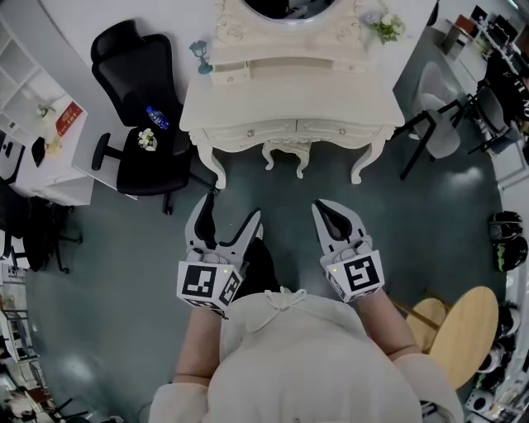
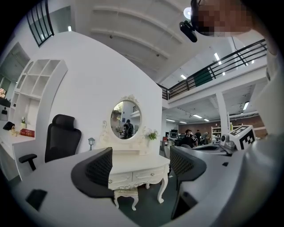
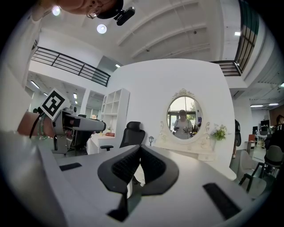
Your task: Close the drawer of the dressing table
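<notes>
In the head view, the white desk (image 1: 289, 99) stood at the upper centre, its drawers (image 1: 252, 130) flush with its front. The left tongs (image 1: 229, 211) and right tongs (image 1: 326, 208) hung over the floor (image 1: 107, 273) at lower centre, well apart from the desk. The left gripper view showed the left tongs released, with nothing between them and the drawers framed in the gap. The right gripper view showed the right tongs clenched on nothing, with the mirror (image 3: 184, 117) at the centre right.

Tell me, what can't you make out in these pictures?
- Head view: mirror cut off by the top edge.
- Head view: stool seat hidden under the dressing table.
- Right gripper view: drawers hidden behind the shut right gripper.
- Head view: bottle label too small.
</notes>
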A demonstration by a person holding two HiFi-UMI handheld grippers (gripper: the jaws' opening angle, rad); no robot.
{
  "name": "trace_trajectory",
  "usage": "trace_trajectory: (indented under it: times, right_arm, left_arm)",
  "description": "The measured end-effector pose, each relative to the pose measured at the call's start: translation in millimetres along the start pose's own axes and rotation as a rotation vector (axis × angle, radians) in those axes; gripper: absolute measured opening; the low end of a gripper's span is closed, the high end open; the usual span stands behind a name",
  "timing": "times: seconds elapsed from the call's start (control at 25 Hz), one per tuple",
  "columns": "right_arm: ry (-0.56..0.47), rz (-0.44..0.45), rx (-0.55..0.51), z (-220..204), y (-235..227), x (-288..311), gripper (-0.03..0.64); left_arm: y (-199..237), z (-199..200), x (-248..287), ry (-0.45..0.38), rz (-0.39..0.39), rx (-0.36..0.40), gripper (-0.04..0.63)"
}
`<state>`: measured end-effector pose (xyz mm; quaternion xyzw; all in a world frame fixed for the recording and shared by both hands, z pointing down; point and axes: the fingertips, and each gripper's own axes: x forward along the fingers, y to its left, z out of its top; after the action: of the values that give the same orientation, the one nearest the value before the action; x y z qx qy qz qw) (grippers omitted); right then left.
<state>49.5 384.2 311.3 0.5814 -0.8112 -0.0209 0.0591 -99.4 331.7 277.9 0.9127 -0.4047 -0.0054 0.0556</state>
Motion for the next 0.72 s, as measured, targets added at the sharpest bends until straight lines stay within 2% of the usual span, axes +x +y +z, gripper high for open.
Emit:
trace_trajectory:
  times: [0.36, 0.72]
  right_arm:
    - [0.025, -0.012, -0.024, -9, -35, 112, 0.008]
    - [0.098, -0.024, -0.025, 8, -79, 285, 0.008]
  left_arm:
    - [83, -10, 90, 0.026, -0.021, 0.007, 0.403]
    - [215, 12, 212, 0.032, -0.009, -0.017, 0.403]
